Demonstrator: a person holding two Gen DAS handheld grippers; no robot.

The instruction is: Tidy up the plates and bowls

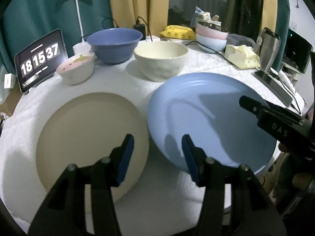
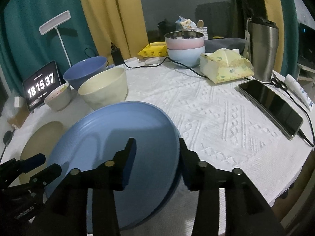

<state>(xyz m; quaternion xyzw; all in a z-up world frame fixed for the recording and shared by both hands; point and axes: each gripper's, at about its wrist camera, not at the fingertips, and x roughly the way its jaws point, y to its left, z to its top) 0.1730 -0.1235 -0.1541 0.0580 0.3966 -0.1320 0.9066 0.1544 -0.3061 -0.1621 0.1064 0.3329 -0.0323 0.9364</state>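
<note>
A blue plate [image 2: 118,137] lies on the white tablecloth, its left edge next to a beige plate [image 1: 90,141]. My right gripper [image 2: 157,157] is open astride the blue plate's right rim, one finger over the plate and one outside it, neither pad pressing. My left gripper [image 1: 157,157] stands open over the gap between the two plates, holding nothing. Behind the plates are a cream bowl [image 1: 160,59], a dark blue bowl [image 1: 115,43] and a small white bowl [image 1: 75,68]. A pink bowl sits stacked in a light blue bowl [image 2: 186,56] at the back.
A tablet clock [image 1: 39,59] and a desk lamp [image 2: 55,22] stand at the back left. A steel tumbler [image 2: 262,49], a tissue pack [image 2: 226,67], a phone [image 2: 271,106] with its cable, and scissors [image 2: 279,84] occupy the right side. The table's edge [image 2: 285,188] runs close on the right.
</note>
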